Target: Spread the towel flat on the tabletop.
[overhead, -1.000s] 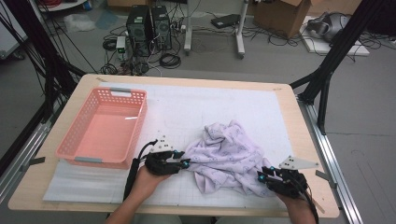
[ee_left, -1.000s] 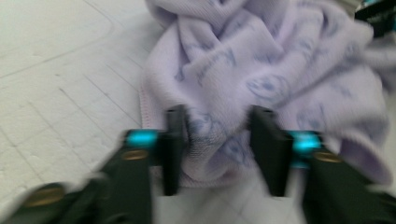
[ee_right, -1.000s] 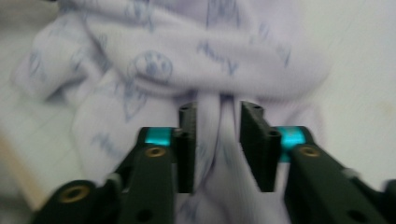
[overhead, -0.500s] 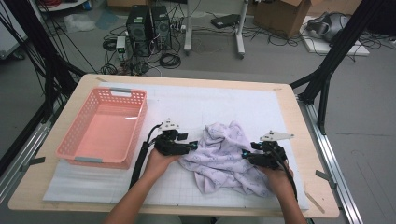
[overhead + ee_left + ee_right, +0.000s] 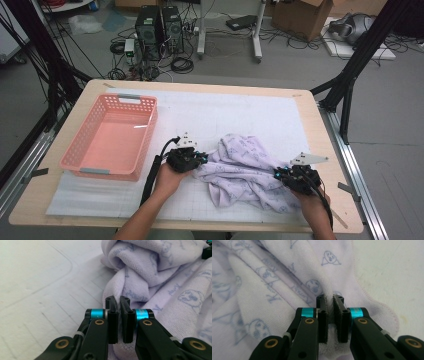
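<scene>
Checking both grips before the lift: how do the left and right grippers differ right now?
The left gripper bites the towel at its left edge, near the basket; the right gripper bites its right side. The right gripper sits nearer the table's front edge than the left. Both have just closed, pinching cloth.

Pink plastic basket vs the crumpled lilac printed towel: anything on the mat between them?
In the high view, the left gripper with its hand, shut on the lilac printed towel, sits there beside the pink plastic basket; otherwise bare white mat.
</scene>
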`<state>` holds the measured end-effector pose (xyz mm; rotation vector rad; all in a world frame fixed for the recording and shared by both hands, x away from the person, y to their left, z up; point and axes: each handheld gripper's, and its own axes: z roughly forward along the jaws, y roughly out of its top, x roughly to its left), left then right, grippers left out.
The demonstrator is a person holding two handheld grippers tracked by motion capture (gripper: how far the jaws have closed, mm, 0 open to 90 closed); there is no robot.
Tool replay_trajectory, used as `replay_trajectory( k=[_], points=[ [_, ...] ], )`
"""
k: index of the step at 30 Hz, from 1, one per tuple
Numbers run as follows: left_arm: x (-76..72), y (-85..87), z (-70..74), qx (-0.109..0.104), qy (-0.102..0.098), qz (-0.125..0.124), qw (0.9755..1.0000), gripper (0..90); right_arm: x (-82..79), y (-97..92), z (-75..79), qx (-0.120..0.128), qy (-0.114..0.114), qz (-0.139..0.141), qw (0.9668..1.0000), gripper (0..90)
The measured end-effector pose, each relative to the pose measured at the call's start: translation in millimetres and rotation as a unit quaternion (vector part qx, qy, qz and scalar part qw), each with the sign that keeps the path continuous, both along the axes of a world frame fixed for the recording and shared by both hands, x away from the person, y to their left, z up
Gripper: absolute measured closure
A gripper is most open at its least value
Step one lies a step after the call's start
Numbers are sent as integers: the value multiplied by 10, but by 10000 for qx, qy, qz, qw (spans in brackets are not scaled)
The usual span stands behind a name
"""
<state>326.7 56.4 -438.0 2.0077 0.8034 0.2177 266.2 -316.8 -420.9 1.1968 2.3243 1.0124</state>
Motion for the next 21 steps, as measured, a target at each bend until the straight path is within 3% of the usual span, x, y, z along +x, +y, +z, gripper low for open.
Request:
replay_trajectory(
  k=[1,3,5,6,8,10,12,14,17,21],
  points=[
    [-40,4,-8,54,19,-61,10000,860,-43,4,4,-37,-11,37,10000,838],
    [-129,18,-34,-36,37,-151,9999,858,-114,9,11,-24,69,138,9999,834],
    [-185,26,-40,18,-50,-273,9996,841,-143,-2,30,65,186,243,9995,799],
    [-184,29,-34,43,-92,-267,9996,797,-144,-9,54,79,180,240,9995,737],
    [-141,42,-10,-46,-68,-100,9999,625,-109,-14,111,103,83,161,9998,645],
    [-84,49,20,-177,-94,-20,9998,583,-44,-3,168,186,-117,142,9997,575],
    [-22,28,22,-348,-1,3,9994,554,45,25,216,311,-300,125,9990,556],
    [40,-13,7,-334,57,12,9994,543,166,66,249,418,-404,72,9983,547],
    [130,-94,-13,-299,155,22,9994,539,413,193,258,349,-424,71,9985,547],
    [213,-175,-55,-246,264,42,9993,540,737,443,200,57,-288,202,9994,488]
  ],
)
